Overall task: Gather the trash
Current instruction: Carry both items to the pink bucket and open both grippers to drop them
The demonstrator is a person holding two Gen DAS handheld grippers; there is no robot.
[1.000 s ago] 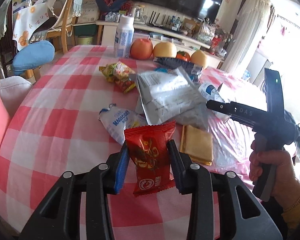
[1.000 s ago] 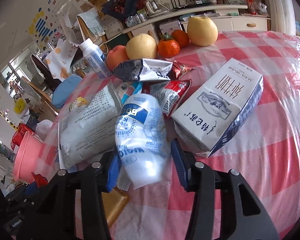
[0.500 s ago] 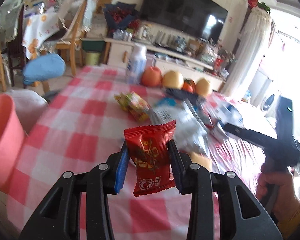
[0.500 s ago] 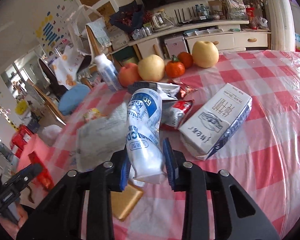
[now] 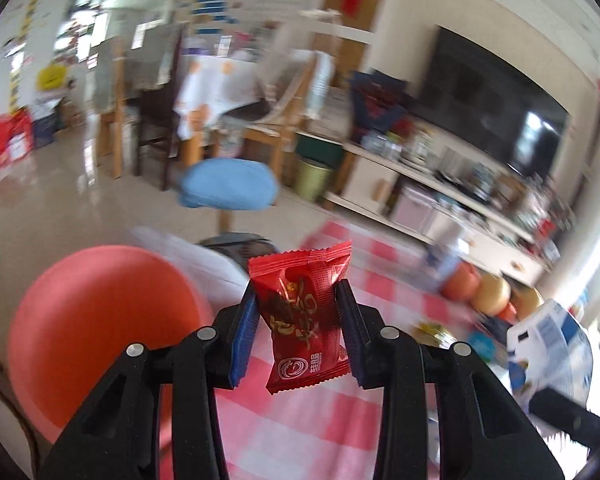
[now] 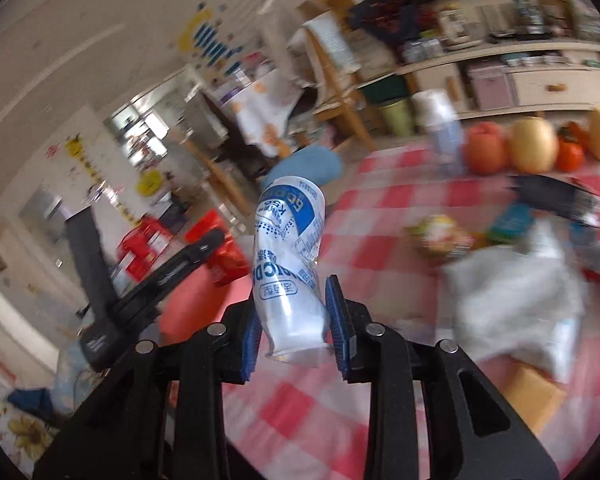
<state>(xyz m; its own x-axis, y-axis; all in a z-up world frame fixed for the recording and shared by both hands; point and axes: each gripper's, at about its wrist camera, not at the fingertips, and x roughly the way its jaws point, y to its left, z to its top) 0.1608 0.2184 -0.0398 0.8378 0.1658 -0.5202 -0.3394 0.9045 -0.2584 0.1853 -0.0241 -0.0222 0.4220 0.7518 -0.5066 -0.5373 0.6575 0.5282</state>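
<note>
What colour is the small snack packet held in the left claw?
The small snack packet is red with gold print, shown best in the left wrist view.

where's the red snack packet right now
In the left wrist view, the red snack packet is clamped in the left gripper, lifted above the checked tablecloth, right of the pink bin.

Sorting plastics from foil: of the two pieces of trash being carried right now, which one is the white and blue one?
The crumpled white and blue bottle, clamped in the right gripper. The left gripper holds a red snack packet instead.
</note>
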